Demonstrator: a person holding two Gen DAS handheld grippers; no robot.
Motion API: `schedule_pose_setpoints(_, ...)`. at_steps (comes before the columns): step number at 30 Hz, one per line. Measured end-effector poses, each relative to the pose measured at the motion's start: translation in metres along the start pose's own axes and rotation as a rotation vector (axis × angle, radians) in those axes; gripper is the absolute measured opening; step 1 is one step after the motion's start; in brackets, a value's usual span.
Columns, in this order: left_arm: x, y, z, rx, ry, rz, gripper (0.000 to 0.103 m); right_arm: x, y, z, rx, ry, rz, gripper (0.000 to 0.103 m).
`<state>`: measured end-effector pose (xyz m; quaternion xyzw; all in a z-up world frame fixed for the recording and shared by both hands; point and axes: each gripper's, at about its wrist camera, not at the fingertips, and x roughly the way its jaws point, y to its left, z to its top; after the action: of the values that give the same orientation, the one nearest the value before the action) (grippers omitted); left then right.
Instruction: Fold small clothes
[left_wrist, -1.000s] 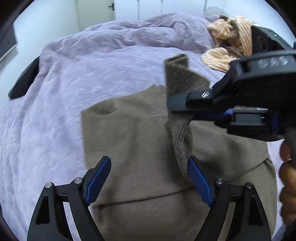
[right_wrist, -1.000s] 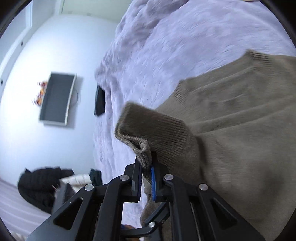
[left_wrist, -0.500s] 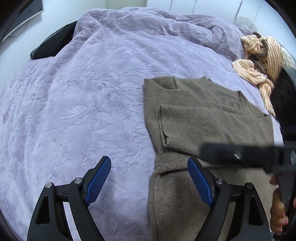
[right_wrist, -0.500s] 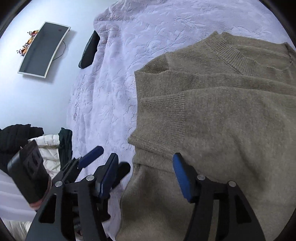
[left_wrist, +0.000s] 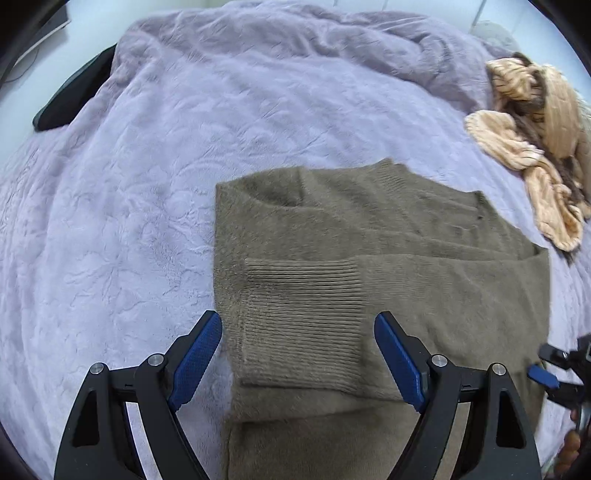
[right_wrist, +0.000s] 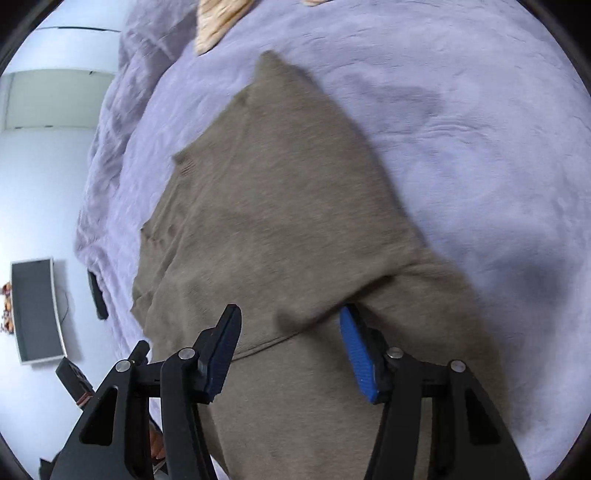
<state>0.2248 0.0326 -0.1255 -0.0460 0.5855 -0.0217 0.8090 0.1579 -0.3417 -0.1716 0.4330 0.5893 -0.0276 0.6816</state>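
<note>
Olive knit sweater (left_wrist: 369, 258) lies flat on the lilac blanket (left_wrist: 147, 184), one sleeve folded across it. My left tongs (left_wrist: 297, 354) gape wide above the ribbed cuff (left_wrist: 301, 295); right tongs (right_wrist: 288, 354) closing, pads clear of cloth.

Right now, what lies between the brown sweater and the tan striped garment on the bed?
Only bare purple bedspread separates the brown sweater from the tan striped garment; the left wrist view shows it.
</note>
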Motion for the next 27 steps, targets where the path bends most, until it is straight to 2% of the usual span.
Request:
schedule_pose_setpoints(1,0.007,0.001,-0.001,-0.002,0.017,0.023,0.086,0.001,-0.006,0.003,0.012,-0.005,-0.010,0.042)
schedule_pose_setpoints(2,0.014,0.002,-0.003,0.004,0.041,0.051,0.086,0.002,-0.011,0.004,0.017,-0.007,-0.011,0.034)
schedule_pose_setpoints(3,0.021,0.003,-0.005,0.012,0.065,0.081,0.086,0.004,-0.014,0.006,0.021,-0.011,-0.017,0.021)
schedule_pose_setpoints(8,0.022,0.011,-0.019,0.010,0.090,0.096,0.086,0.005,-0.028,0.015,-0.012,-0.032,-0.052,0.015)
schedule_pose_setpoints(15,-0.005,0.008,-0.045,0.046,0.124,0.093,0.086,-0.018,0.000,-0.008,-0.262,0.022,-0.143,0.023)
schedule_pose_setpoints(17,-0.015,-0.002,-0.058,0.074,0.142,0.073,0.086,-0.026,0.007,-0.020,-0.335,0.037,-0.168,0.036)
schedule_pose_setpoints(18,-0.019,-0.007,-0.067,0.090,0.162,0.065,0.086,-0.029,0.009,-0.026,-0.363,0.042,-0.179,0.049)
schedule_pose_setpoints(19,-0.022,-0.012,-0.075,0.098,0.178,0.057,0.086,-0.032,0.010,-0.033,-0.389,0.049,-0.187,0.056)
schedule_pose_setpoints(23,-0.038,-0.027,-0.106,0.106,0.201,0.041,0.086,-0.040,0.014,-0.058,-0.454,0.089,-0.203,0.056)
schedule_pose_setpoints(27,-0.047,-0.034,-0.130,0.044,0.244,0.019,0.086,-0.043,0.011,-0.076,-0.468,0.137,-0.193,0.056)
